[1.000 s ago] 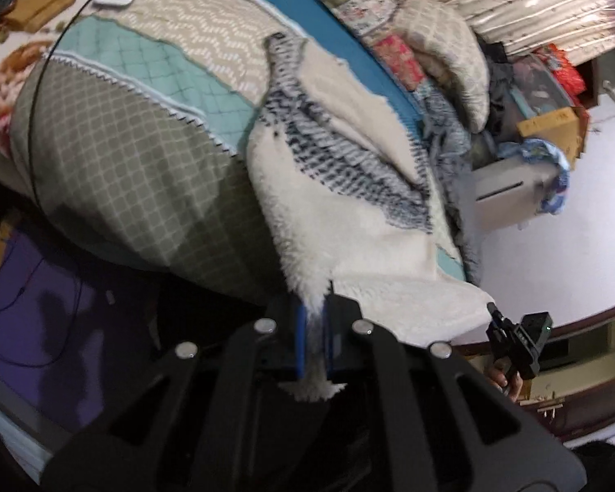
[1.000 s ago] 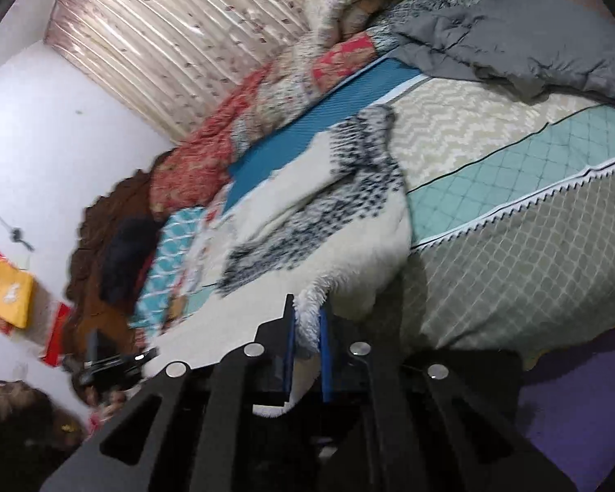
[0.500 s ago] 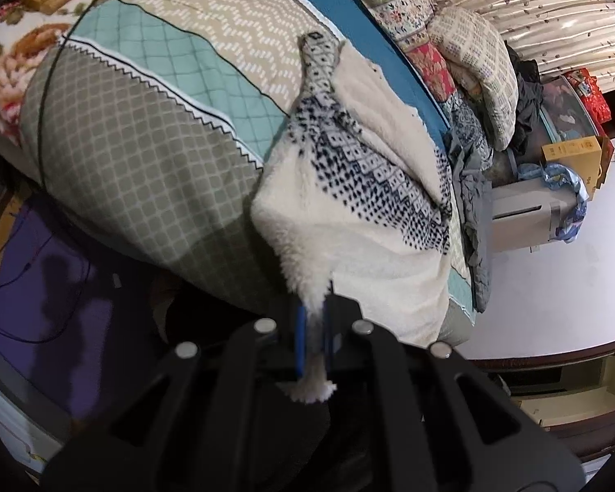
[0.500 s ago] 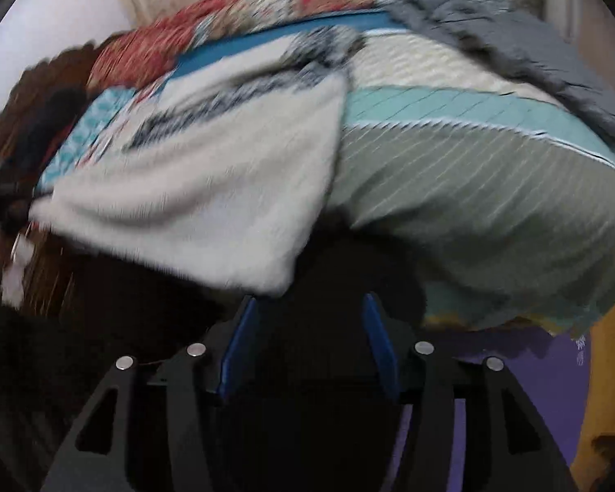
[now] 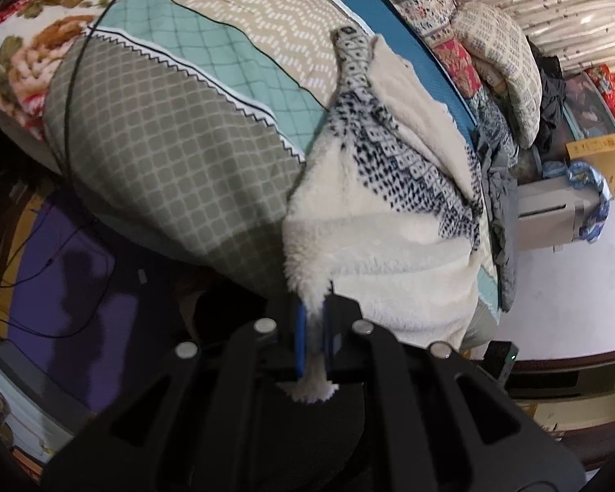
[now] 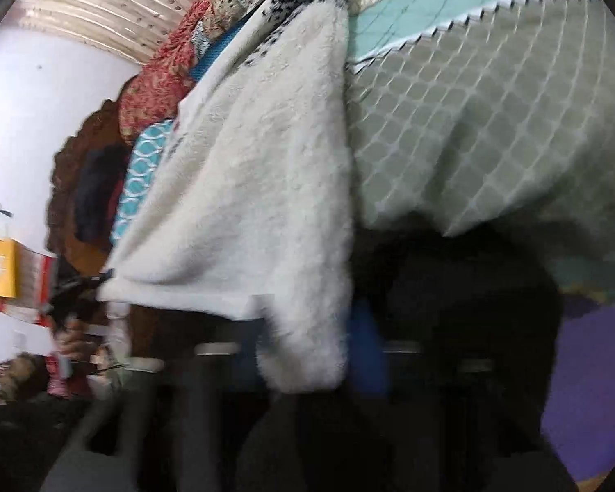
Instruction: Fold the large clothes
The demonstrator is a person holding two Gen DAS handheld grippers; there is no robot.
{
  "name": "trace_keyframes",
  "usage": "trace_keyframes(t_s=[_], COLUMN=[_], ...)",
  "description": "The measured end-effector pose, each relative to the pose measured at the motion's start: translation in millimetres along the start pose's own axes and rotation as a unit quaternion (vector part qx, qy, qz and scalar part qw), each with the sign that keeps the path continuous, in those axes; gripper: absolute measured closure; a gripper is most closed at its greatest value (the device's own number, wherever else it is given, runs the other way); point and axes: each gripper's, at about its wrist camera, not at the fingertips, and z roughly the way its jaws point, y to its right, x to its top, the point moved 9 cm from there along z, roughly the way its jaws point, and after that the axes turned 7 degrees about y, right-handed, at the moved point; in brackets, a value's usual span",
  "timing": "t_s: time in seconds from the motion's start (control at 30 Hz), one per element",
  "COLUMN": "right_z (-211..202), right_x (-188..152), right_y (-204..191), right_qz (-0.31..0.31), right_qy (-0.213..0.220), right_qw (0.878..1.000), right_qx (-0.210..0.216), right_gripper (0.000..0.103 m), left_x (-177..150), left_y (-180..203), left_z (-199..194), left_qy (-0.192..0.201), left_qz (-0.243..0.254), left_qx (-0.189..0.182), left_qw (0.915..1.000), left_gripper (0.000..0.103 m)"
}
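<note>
Left wrist: left claw (image 5: pixel 315 338) pinches fleece garment (image 5: pixel 373 221) edge.

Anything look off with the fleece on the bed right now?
Yes: the cream fleece garment is not flat. It droops off the edge of the bed, bunched unevenly, with one corner pinched by the left gripper. The right wrist view is blurred.
</note>
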Motion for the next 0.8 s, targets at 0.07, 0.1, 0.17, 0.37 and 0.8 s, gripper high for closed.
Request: trace_keyframes(t_s=[0.07, 0.1, 0.17, 0.37, 0.8], right_z=[-34, -47, -82, -81, -86], right_x=[3, 7, 12, 13, 85], right_y=[-2, -2, 10, 13, -25], right_qz=[-0.014, -0.011, -0.008, -0.026, -0.013], right_qy=[0.026, 0.04, 0.067, 0.043, 0.076], right_qw=[0.999, 0.999, 0.996, 0.992, 0.996], right_qx=[-0.015, -0.024, -0.064, -0.116, -0.038], right_gripper=[0.066, 0.066, 0.066, 0.066, 0.066], left_x=[-8, -16, -27, -59, 5], left_y=[5, 11, 16, 14, 35], left_z=[-1, 0, 4, 31, 14], left_qy=[-0.007, -0.015, -0.027, -0.077, -0.024], left_qz=[0.008, 0.021, 0.036, 0.042, -0.019], left_qx=[-0.006, -0.005, -0.006, 0.004, -0.049], left_qw=[0.9999, 0.9996, 0.999, 0.9961, 0.9983], left_gripper=[0.097, 0.097, 0.097, 0.097, 0.097])
